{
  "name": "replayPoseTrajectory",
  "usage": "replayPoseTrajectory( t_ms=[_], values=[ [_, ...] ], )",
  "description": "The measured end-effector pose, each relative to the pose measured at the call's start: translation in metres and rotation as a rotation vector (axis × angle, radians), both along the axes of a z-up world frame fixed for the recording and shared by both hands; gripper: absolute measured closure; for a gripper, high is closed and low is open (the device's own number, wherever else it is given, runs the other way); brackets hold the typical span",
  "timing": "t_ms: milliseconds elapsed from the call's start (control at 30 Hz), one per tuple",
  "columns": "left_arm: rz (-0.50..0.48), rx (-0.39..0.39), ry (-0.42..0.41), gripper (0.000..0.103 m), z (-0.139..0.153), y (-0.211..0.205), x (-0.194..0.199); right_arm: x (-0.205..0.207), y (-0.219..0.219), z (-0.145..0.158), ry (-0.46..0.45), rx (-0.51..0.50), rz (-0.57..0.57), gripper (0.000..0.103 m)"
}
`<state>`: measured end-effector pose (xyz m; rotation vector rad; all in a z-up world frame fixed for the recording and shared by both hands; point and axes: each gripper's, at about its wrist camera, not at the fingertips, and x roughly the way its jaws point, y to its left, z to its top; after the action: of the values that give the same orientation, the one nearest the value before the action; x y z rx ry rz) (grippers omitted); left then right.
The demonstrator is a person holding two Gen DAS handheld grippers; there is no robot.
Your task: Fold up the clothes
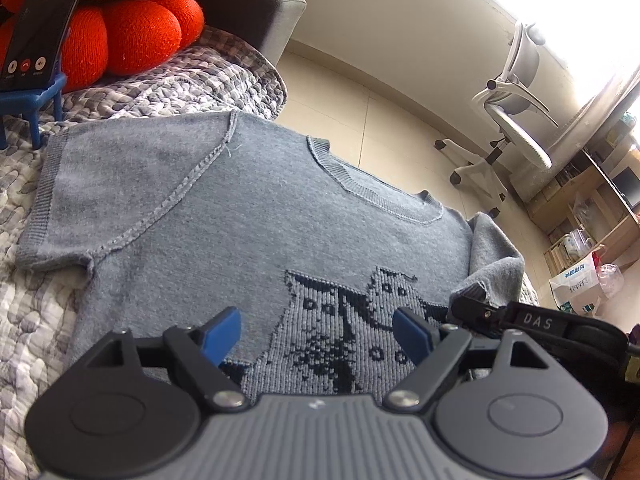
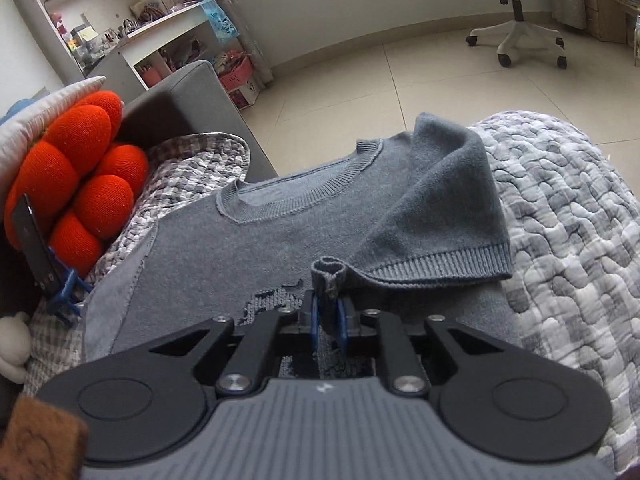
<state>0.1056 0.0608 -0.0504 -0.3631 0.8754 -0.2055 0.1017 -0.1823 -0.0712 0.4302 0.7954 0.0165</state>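
Right gripper (image 2: 326, 316) nearest, jaws pinching ribbed cuff of right sleeve (image 2: 436, 208), drawn inward over grey knit sweater (image 1: 240, 220), flat on quilt (image 2: 560, 220). Left gripper (image 1: 318, 330) spread, empty, waiting above sweater front.

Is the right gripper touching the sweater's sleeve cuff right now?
Touching. In the right wrist view the right gripper has a bunched piece of the sleeve cuff pinched between its blue pads, the fabric sticking up above them.
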Motion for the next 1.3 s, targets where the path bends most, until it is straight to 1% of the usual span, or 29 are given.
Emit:
replayPoseTrajectory(
  t_ms=[67, 100, 133, 167, 200, 333, 500, 567, 633, 667, 733, 800, 867, 967, 1067, 1167, 1300],
  values=[
    [0.001, 0.001, 0.001, 0.019, 0.0, 0.001, 0.0, -0.003, -0.002, 0.0, 0.006, 0.019, -0.002, 0.084],
    [0.002, 0.001, 0.001, 0.019, 0.0, 0.002, 0.0, -0.005, -0.004, 0.001, 0.006, 0.031, -0.009, 0.078],
    [0.003, 0.002, 0.001, 0.019, 0.0, 0.003, 0.0, -0.007, -0.006, 0.002, 0.001, 0.04, -0.02, 0.07],
    [0.006, 0.001, 0.001, 0.019, 0.0, 0.004, 0.0, -0.01, -0.009, 0.004, -0.008, 0.047, -0.035, 0.054],
    [0.009, -0.001, 0.002, 0.019, 0.0, 0.005, 0.0, -0.014, -0.011, 0.006, -0.021, 0.053, -0.053, 0.051],
    [0.016, -0.012, 0.006, 0.019, 0.0, 0.009, 0.0, -0.021, -0.028, 0.004, -0.042, 0.119, -0.138, 0.051],
    [0.006, -0.017, 0.009, 0.019, 0.001, 0.009, 0.0, -0.021, -0.049, -0.012, -0.021, 0.239, -0.321, 0.051],
    [0.008, -0.017, 0.009, 0.019, 0.001, 0.009, -0.001, -0.021, -0.055, -0.018, -0.038, 0.306, -0.375, 0.051],
    [0.011, -0.02, 0.009, 0.019, 0.002, 0.01, -0.001, -0.019, -0.058, -0.019, -0.06, 0.338, -0.419, 0.051],
    [0.011, -0.021, 0.009, 0.019, 0.002, 0.011, 0.0, -0.017, -0.058, -0.018, -0.065, 0.338, -0.435, 0.051],
    [0.011, -0.017, 0.009, 0.019, 0.002, 0.012, 0.0, -0.013, -0.058, -0.017, -0.076, 0.34, -0.468, 0.058],
    [0.013, -0.017, 0.011, 0.019, 0.002, 0.014, 0.001, -0.009, -0.058, -0.016, -0.086, 0.339, -0.495, 0.076],
    [0.018, -0.023, 0.012, 0.019, 0.002, 0.016, 0.002, -0.005, -0.055, -0.012, -0.095, 0.328, -0.495, 0.086],
    [0.021, -0.027, 0.012, 0.019, 0.003, 0.018, 0.002, 0.001, -0.048, -0.003, -0.128, 0.31, -0.478, 0.093],
    [0.023, -0.029, 0.013, 0.019, 0.003, 0.02, 0.003, 0.01, -0.041, 0.005, -0.153, 0.306, -0.437, 0.096],
    [0.026, -0.033, 0.016, 0.019, 0.003, 0.021, 0.003, 0.02, -0.032, 0.012, -0.16, 0.297, -0.377, 0.097],
    [0.037, -0.04, 0.016, 0.019, 0.004, 0.026, 0.005, 0.036, -0.022, 0.018, -0.161, 0.319, -0.291, 0.097]
  ],
)
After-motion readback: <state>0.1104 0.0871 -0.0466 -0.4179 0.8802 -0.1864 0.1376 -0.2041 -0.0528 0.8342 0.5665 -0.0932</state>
